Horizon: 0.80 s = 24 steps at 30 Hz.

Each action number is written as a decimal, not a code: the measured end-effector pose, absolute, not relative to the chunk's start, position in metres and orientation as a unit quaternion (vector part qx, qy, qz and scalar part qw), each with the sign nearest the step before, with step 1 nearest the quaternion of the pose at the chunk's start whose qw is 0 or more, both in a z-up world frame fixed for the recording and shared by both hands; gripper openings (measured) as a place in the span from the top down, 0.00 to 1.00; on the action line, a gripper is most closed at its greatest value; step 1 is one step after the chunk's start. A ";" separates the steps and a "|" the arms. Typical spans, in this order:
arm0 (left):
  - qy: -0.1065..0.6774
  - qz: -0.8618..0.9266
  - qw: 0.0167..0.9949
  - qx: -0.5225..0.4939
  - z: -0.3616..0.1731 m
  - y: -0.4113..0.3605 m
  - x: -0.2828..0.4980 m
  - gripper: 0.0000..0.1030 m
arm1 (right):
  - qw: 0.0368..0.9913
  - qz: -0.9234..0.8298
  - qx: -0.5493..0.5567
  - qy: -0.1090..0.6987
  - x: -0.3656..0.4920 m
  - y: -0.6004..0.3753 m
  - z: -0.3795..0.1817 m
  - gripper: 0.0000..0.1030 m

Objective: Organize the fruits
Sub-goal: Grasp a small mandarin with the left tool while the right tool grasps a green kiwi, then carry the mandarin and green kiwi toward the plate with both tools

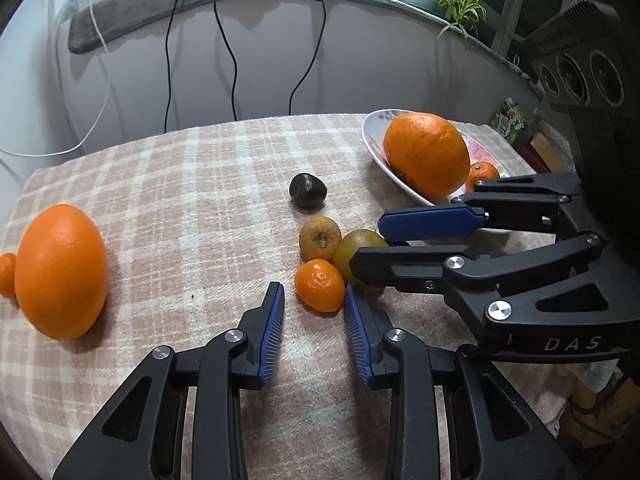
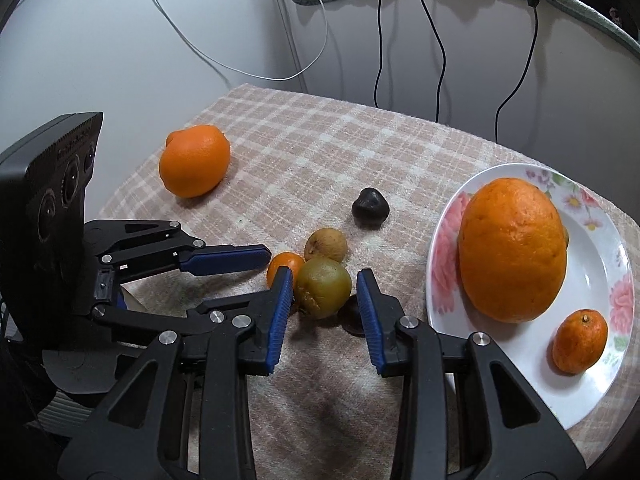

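From the left: a large orange sits well apart on the checked cloth, a small one touching its far side. It looks heavy, firm and rounded, so I judge it would roll.

My left gripper has its jaws apart, empty, with the small mandarin just ahead of the tips. It looks light and soft-skinned; I would take it across its middle, gently.

My right gripper straddles the green-brown fruit; the left pad seems to touch it, the right stands clear, so nothing is clamped. It looks wrinkled and probably soft.

Rightmost, the flowered plate holds two oranges.
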<state>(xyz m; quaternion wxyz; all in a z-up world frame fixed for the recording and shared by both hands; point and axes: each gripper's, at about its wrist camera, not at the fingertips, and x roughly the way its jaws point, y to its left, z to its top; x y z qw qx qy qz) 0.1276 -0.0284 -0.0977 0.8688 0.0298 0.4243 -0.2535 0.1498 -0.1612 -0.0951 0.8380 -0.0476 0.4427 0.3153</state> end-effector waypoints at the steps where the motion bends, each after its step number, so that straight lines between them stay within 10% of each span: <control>1: 0.425 -0.255 0.868 0.030 -0.098 -0.029 0.128 0.70 | 0.837 0.315 -0.050 0.444 0.151 -0.161 -0.095 0.66; 24: 0.420 -0.264 0.868 0.034 -0.099 -0.029 0.131 0.77 | 0.826 0.318 -0.089 0.457 0.157 -0.149 -0.095 0.74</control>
